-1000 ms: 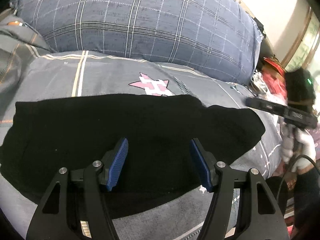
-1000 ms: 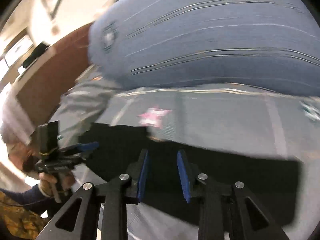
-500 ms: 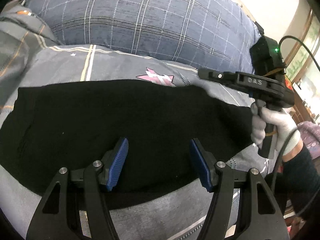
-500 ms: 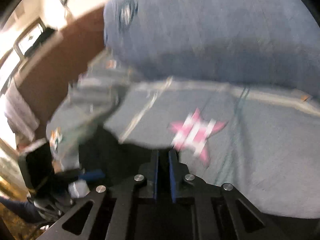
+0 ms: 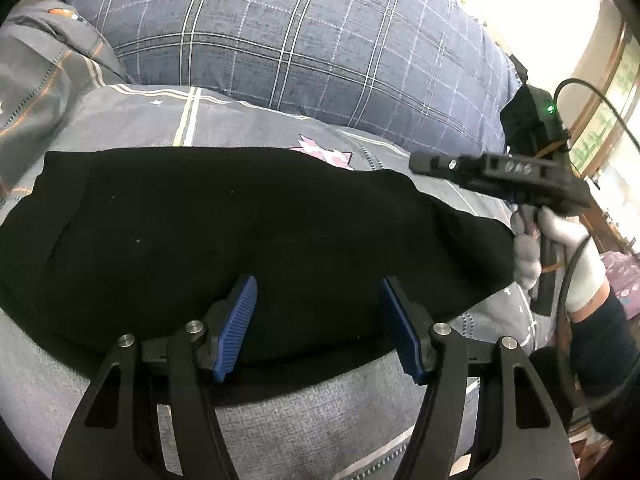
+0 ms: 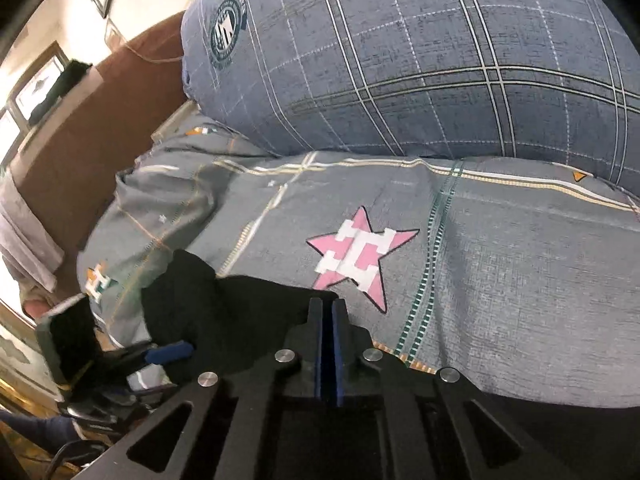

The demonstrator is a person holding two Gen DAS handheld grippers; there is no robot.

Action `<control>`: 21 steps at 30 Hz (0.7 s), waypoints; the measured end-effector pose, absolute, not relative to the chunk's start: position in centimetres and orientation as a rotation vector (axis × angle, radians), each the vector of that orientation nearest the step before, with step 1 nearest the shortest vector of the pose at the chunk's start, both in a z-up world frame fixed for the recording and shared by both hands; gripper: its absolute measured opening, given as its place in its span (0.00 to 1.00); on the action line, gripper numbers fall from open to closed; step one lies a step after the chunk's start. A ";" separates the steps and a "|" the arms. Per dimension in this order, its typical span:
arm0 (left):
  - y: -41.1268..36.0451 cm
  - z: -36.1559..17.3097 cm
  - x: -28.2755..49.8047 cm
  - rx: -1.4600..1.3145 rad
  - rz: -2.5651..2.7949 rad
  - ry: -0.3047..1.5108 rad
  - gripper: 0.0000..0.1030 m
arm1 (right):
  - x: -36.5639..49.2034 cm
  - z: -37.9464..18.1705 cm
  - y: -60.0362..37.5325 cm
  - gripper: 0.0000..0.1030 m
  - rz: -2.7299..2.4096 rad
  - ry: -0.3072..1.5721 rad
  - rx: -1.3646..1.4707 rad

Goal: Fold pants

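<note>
Black knit pants (image 5: 248, 240), soft and matte, lie spread in a broad folded band across a grey woven bedsheet (image 5: 320, 420) printed with thin yellow stripes and a pink-and-white pixel star (image 6: 356, 254). From the left wrist view, the left gripper (image 5: 316, 320) hangs over the near edge of the pants, its ribbed blue pads (image 5: 236, 324) wide apart and holding nothing. Behind the pants rises a plump blue-grey pillow (image 5: 300, 40) crossed by a white plaid grid, with a crumpled grey quilt (image 5: 36, 80) at far left. To the right, a white-gloved hand (image 5: 560, 256) holds the black right gripper (image 5: 418, 162) level above the right end of the pants; a cable (image 5: 600, 104) arcs from it, and a green light shows on its rear block.

The right wrist view alone shows that gripper (image 6: 328, 304) with its pads pressed together, tips at the far edge of the black cloth; whether fabric is pinched between them cannot be told. It also reveals a round navy crest on the pillow (image 6: 400, 60), a brown wooden headboard (image 6: 80, 152) at left, and the left gripper's blue pad (image 6: 170, 352) low on the left, just beside a raised hump of the pants (image 6: 208, 312).
</note>
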State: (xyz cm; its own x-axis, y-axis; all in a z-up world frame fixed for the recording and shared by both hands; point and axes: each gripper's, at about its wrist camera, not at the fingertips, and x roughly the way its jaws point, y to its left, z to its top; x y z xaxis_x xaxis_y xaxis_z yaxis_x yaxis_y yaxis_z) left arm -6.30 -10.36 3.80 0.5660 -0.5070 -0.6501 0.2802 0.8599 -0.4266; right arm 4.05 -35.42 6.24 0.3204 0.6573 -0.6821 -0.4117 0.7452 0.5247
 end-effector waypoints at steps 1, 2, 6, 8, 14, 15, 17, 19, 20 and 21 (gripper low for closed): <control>-10.3 3.8 -6.4 -0.290 -0.472 0.848 0.62 | 4.1 6.4 -35.7 0.16 0.726 1.019 0.310; -10.4 3.8 -6.3 -0.292 -0.472 0.847 0.62 | 4.1 6.4 -35.8 0.21 0.737 1.023 0.325; -10.3 3.7 -6.5 -0.300 -0.469 0.842 0.62 | 4.8 4.7 -33.6 0.27 0.792 1.122 0.287; -10.3 3.6 -6.6 -0.299 -0.467 0.837 0.62 | 5.0 3.7 -32.1 0.27 0.810 1.150 0.240; -10.3 3.6 -6.5 -0.289 -0.447 0.834 0.62 | 4.4 4.0 -30.4 0.11 0.820 1.075 0.160; -10.2 3.7 -6.4 -0.305 -0.449 0.837 0.62 | 4.2 4.4 -30.7 0.07 0.805 1.048 0.150; -10.0 3.6 -6.4 -0.330 -0.448 0.837 0.62 | 3.8 5.5 -31.9 0.06 0.754 0.980 0.158; -10.1 3.6 -6.4 -0.338 -0.441 0.834 0.62 | 3.4 5.8 -32.2 0.06 0.710 0.946 0.144; -10.1 3.6 -6.5 -0.334 -0.438 0.833 0.62 | 3.3 5.5 -31.8 0.06 0.687 0.947 0.119; -10.2 3.7 -6.5 -0.325 -0.436 0.834 0.62 | 3.2 4.9 -31.4 0.06 0.659 0.953 0.083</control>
